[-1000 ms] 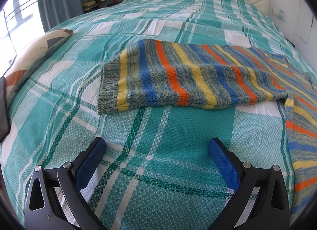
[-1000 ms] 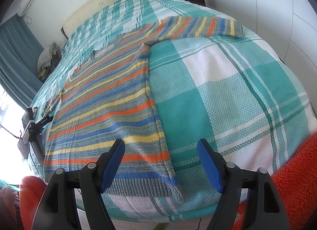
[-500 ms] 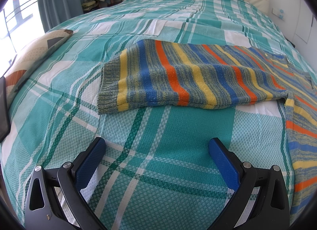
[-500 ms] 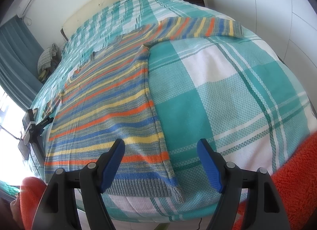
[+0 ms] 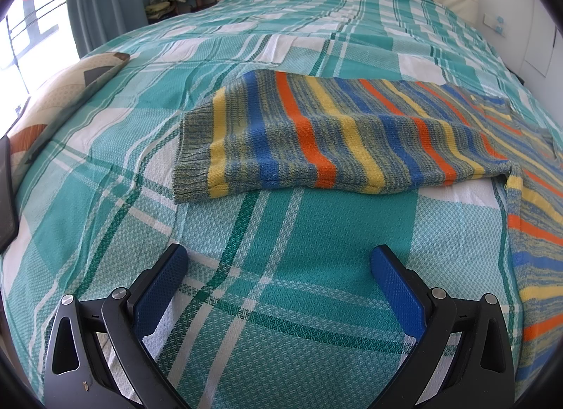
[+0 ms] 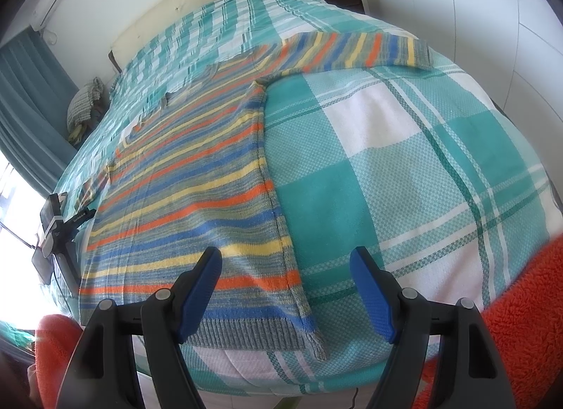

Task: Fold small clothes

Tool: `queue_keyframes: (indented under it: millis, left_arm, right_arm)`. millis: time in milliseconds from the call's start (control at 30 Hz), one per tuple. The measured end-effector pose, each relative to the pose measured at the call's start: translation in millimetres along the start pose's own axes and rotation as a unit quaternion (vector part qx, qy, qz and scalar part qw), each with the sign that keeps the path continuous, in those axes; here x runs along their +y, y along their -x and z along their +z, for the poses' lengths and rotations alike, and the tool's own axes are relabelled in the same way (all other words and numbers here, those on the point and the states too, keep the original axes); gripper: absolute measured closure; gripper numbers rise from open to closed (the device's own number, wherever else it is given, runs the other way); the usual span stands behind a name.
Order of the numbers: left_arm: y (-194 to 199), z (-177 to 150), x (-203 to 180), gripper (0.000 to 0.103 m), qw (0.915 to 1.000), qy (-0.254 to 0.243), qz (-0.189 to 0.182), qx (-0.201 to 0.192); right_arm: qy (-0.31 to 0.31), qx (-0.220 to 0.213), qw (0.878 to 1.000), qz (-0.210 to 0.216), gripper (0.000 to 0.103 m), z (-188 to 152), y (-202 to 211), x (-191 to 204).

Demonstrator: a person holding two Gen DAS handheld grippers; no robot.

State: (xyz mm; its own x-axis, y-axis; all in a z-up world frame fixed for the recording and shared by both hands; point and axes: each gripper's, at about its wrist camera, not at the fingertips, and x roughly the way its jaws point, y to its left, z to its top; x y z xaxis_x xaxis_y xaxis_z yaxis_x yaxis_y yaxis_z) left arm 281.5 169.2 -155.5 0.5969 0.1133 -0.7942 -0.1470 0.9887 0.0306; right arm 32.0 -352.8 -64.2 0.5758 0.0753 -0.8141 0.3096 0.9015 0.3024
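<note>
Bed with teal-and-white plaid woven cover (image 5: 288, 233) is carrying a striped knit sweater (image 6: 197, 190), lying flat, sleeves outstretched. Left tool (image 5: 278, 264) is hovering spread apart near one cuff; right tool (image 6: 285, 264), likewise apart, is hanging above the hem corner.

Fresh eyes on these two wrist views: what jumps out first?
The striped sweater, in orange, blue, yellow and grey, lies flat on the teal plaid bedspread with both sleeves stretched out to the sides. The left gripper is open over bare bedspread short of one sleeve; the right gripper is open above the sweater's hem corner. An orange fleece fills the right view's lower corner.
</note>
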Motion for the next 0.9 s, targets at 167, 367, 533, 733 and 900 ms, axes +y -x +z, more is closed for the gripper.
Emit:
queue_keyframes:
  millis: [167,367,533,733,900]
  left_arm:
    - [-0.1,0.0,-0.1,0.000,1.0000,0.000,0.000,0.000]
    - [-0.4,-0.2,-0.2,0.000,1.0000,0.000,0.000,0.000]
    - [-0.4,-0.2,-0.3,0.000,1.0000,0.000,0.000,0.000]
    - [-0.4,-0.2,-0.3,0.000,1.0000,0.000,0.000,0.000]
    - [0.0,0.2,-0.1,0.000,1.0000,0.000,0.000,0.000]
  right_arm:
    - [-0.001,-0.001,1.000,0.000,0.028,-0.2,0.1,-0.1]
    - [-0.001,-0.001,1.000,-0.001,0.028,-0.6,0.3,0.2]
    - [0.003,-0.001,1.000,0.003,0.028,-0.7,0.2,2.4]
    - [-0.005,-0.005,1.000,0.003,0.028,-0.7,2.4,-1.3]
    - [-0.003,-0.004,1.000,0.004,0.028,-0.1,1.6,0.2]
